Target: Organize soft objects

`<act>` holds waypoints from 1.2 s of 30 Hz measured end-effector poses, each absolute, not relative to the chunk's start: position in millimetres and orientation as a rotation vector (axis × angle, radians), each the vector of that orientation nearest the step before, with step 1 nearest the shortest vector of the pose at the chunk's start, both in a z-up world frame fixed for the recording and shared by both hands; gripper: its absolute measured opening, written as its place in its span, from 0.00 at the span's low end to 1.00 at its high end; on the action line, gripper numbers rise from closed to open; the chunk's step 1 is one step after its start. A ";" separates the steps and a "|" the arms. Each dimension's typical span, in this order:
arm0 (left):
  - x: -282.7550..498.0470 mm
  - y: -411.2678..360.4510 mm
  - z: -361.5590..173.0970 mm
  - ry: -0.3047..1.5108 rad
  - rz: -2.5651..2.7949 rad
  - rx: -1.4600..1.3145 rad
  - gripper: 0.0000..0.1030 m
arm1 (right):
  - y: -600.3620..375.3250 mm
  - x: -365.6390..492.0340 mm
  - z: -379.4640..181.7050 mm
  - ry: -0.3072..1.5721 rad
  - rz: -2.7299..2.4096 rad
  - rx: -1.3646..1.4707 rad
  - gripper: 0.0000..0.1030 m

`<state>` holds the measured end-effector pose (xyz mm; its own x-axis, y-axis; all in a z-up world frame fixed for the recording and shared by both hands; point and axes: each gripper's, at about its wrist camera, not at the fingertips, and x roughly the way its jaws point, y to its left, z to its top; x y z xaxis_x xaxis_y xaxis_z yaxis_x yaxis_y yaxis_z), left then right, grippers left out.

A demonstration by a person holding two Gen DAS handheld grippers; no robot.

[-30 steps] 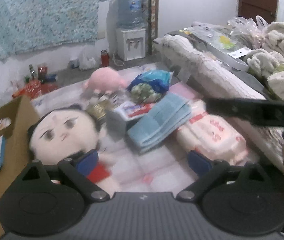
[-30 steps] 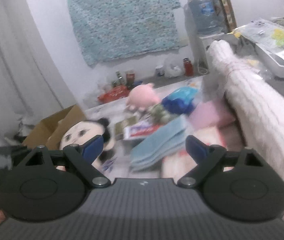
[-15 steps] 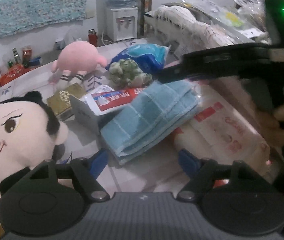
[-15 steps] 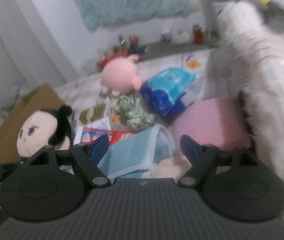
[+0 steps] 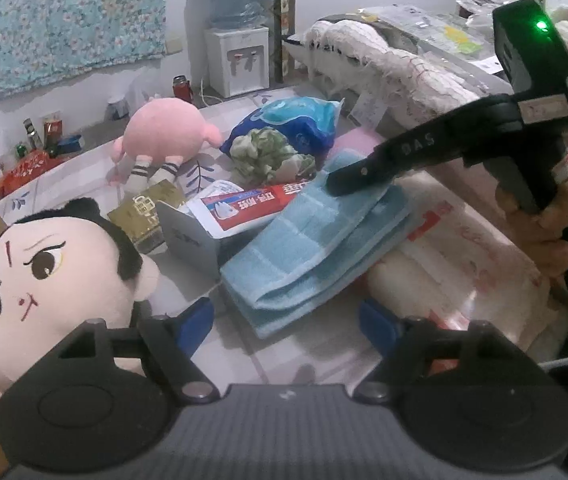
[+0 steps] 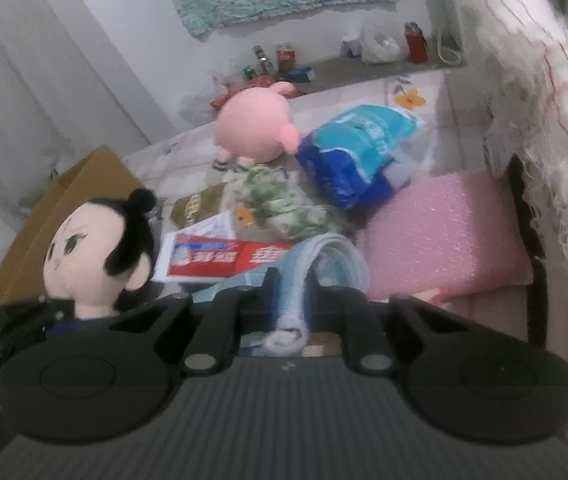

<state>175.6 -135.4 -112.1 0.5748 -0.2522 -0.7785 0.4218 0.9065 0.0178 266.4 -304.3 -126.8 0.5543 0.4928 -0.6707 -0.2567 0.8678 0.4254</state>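
A folded light blue towel (image 5: 316, 248) lies on the floor mat over a large pink-white soft pack (image 5: 460, 264). My right gripper (image 6: 290, 300) is shut on the towel's far edge (image 6: 296, 280); in the left wrist view its black fingers (image 5: 364, 176) sit on the towel's top end. My left gripper (image 5: 286, 318) is open and empty, just before the towel's near end. A black-haired doll (image 5: 39, 280) lies at the left, a pink plush (image 5: 167, 132) farther back.
A toothpaste box (image 5: 243, 208), a gold packet (image 5: 143, 216), a green-white bundle (image 5: 271, 156), a blue bag (image 5: 296, 124) and a pink bubble-wrap pack (image 6: 440, 232) surround the towel. A cardboard box (image 6: 71, 208) stands left. A bed with a fringed blanket (image 5: 396, 68) is at the right.
My right gripper came down onto the towel's far end and shut on it. My left gripper moved a little closer to the towel and stayed open.
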 end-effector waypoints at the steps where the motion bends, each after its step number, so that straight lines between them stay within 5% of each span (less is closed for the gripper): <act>1: 174.2 -134.4 -110.4 0.872 -0.403 0.213 0.85 | -302.3 260.8 -122.4 0.870 0.461 0.286 0.08; 23: 151.3 -157.2 -103.0 0.792 -0.791 0.343 0.86 | -289.7 144.9 -52.0 0.747 1.001 0.201 0.06; 30: 134.9 -150.9 -92.5 0.773 -0.833 0.286 0.28 | -274.0 132.4 -39.7 0.759 1.056 0.211 0.07; 34: 127.5 -141.0 -86.5 0.791 -0.789 0.260 0.17 | -265.5 126.1 -32.4 0.755 1.060 0.231 0.15; 36: 124.2 -132.9 -83.1 0.795 -0.761 0.232 0.16 | -262.9 124.9 -27.6 0.750 1.057 0.253 0.32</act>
